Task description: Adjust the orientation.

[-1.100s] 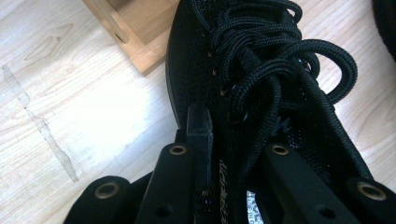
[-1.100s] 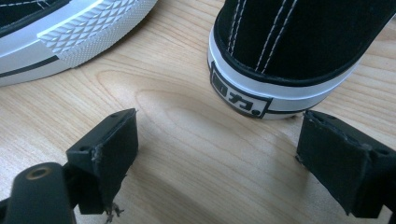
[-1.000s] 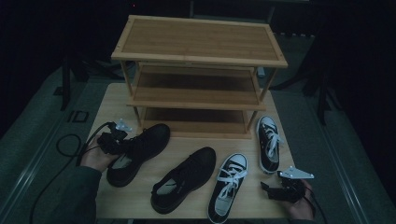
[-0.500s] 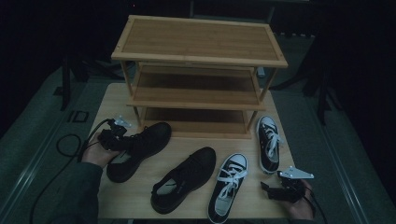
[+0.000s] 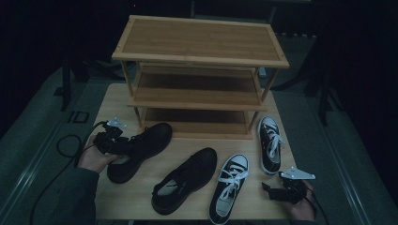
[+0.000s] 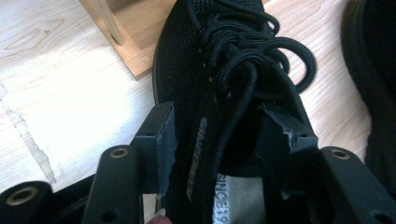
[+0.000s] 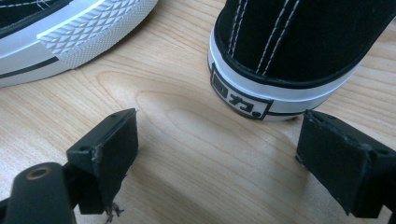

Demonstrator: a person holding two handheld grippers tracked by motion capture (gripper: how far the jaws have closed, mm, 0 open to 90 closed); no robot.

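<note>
Black knit shoe [image 5: 141, 151] with black laces, laid on its sole at the table's left, toe pointed toward the shelf leg, heel toward the near edge, tongue and collar straddled by two jaws, seen close in the left gripper view [image 6: 224, 93].

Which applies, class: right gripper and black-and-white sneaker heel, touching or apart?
Apart. The right gripper view shows bare table between the open right gripper and the sneaker heel.

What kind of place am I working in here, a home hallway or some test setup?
Probably a staged test setup, not a home: a small wooden table stands alone in a dark room, bearing a bamboo shoe rack, with a black knit shoe and canvas sneakers laid out before it.
</note>
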